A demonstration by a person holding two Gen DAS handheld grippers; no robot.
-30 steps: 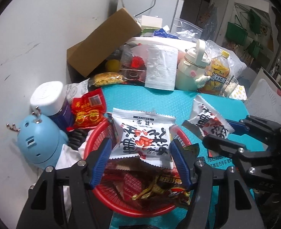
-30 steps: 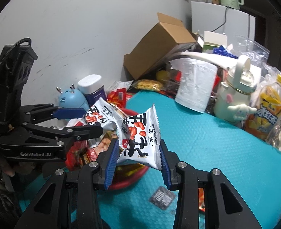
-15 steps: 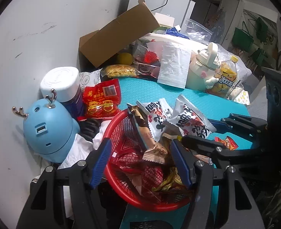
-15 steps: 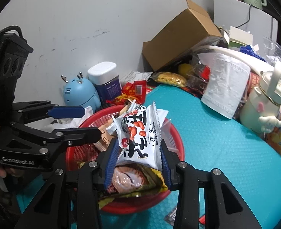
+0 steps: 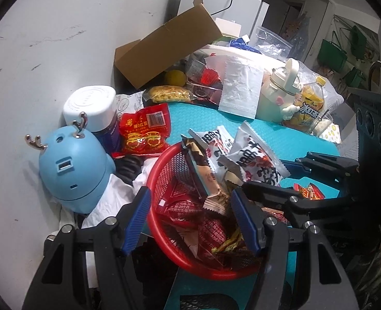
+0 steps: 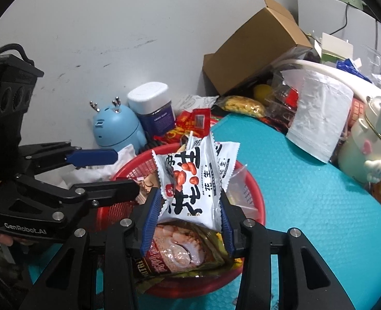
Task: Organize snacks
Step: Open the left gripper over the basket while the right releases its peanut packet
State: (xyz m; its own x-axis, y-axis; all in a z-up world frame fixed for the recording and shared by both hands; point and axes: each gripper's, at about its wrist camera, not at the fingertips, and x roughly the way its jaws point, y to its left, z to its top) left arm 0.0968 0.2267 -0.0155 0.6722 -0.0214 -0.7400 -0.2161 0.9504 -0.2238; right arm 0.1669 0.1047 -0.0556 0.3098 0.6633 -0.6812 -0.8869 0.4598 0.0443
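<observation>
A red mesh basket (image 5: 169, 173) (image 6: 255, 196) full of snack packets stands on the teal mat. My right gripper (image 6: 190, 201) is shut on a white peanut packet (image 6: 190, 180) and holds it over the basket; the packet also shows in the left wrist view (image 5: 257, 160). A second white peanut packet (image 5: 213, 142) lies in the basket behind it. My left gripper (image 5: 193, 217) is open and empty, with its fingers either side of the basket's near-left part. It shows in the right wrist view (image 6: 107, 170) at the basket's left rim.
A blue deer-shaped gadget (image 5: 71, 170), a white-lidded jar (image 5: 92, 108) and a red packet (image 5: 143, 131) stand left of the basket by the wall. A cardboard box (image 5: 164, 46), a cream kettle-shaped bottle (image 5: 278, 98) and a yellow drink bottle (image 5: 309, 106) crowd the back. A small red packet (image 5: 306, 191) lies on the mat.
My left gripper let go of its white peanut packet into the basket and drew back to the left. My right gripper carried its packet from beside the basket to over it.
</observation>
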